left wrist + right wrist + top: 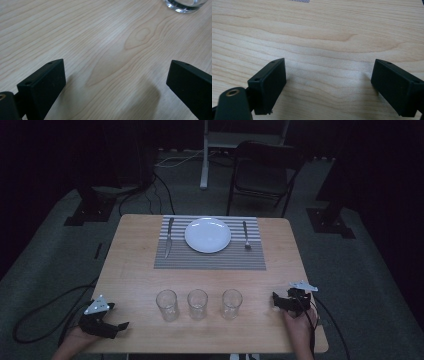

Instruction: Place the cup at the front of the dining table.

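Note:
Three clear empty glasses stand in a row near the table's front: the left glass (167,304), the middle glass (197,303) and the right glass (232,303). Behind them a striped grey placemat (210,257) carries a white plate (208,234), with a knife (168,237) on its left and a fork (246,235) on its right. My left gripper (116,318) rests at the front left corner; in its own view the left gripper (115,80) is open over bare wood, with a glass base (185,5) at the top right. My right gripper (287,298) sits right of the glasses, and the right gripper (328,82) is open and holds nothing.
The wooden table (135,270) stands on grey carpet. A dark folding chair (265,170) and a white stand (205,155) are beyond its far edge. Cables (45,315) trail over the floor at the left. A corner of the placemat (298,0) shows in the right gripper view.

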Motion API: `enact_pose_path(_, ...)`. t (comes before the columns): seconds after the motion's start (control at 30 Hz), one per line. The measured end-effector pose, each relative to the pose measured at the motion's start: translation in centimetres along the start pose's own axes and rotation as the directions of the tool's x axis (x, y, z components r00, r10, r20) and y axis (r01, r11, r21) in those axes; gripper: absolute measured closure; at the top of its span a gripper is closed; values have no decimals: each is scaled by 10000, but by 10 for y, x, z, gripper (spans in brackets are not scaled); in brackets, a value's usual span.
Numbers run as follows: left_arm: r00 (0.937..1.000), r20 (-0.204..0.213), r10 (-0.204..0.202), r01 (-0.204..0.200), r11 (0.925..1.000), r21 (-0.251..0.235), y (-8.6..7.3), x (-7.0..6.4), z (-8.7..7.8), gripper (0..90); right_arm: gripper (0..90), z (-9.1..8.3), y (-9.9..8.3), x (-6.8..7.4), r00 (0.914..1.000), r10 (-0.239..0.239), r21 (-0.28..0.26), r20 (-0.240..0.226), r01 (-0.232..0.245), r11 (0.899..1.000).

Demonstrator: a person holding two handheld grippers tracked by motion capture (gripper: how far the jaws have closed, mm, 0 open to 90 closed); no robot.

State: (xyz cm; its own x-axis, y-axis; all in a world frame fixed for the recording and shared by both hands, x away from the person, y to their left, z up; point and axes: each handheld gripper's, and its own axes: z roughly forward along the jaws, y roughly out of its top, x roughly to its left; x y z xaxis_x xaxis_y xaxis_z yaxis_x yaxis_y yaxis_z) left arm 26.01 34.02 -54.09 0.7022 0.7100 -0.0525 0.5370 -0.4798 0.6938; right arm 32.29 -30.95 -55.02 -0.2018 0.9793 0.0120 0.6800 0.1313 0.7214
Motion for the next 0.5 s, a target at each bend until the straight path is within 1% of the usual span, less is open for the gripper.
enact_pose_path(0.03,10000,71,48,-48,10000,38,1,-1,1,27,125,0,0,0,10000,0,0,0,0,10000)
enact_pose_path(0.07,9999,130,109,-108,9999,-73,4,-3,1,27,125,0,0,0,10000,4,-3,-2,-4,10000)
enact_pose_path(0.1,9996,272,93,-91,9999,-81,6,-4,1,27,125,0,0,0,10000,3,-3,-3,-3,10000)
enact_pose_path(0.17,9993,336,140,-132,9997,-228,9,-6,2,28,125,0,0,0,10000,3,-4,-4,-3,10000)
enact_pose_path(0.2,9988,455,180,-171,9997,-198,10,-7,3,27,125,0,0,0,10000,3,-4,-2,-3,10000)
enact_pose_path(0.27,9987,451,229,-219,9995,-218,11,-9,5,27,125,0,0,0,10000,1,-6,-1,-1,10000)
enact_pose_path(0.3,9977,616,293,-280,9994,-216,14,-11,7,27,125,0,0,0,10000,1,-5,-3,-1,10000)
enact_pose_path(0.33,9977,616,293,-280,9994,-216,14,-11,7,27,125,0,0,0,10000,1,-6,-1,-1,10000)
enact_pose_path(0.37,9965,749,358,-344,9992,-209,17,-13,9,27,125,0,0,0,10000,-1,-5,0,1,10000)
enact_pose_path(0.43,9966,734,367,-349,9991,-257,18,-14,10,28,125,0,0,0,10000,1,-5,-3,-1,10000)
enact_pose_path(0.5,9953,887,387,-362,9989,-297,20,-16,12,28,126,0,0,0,10000,2,-5,-1,-2,10000)
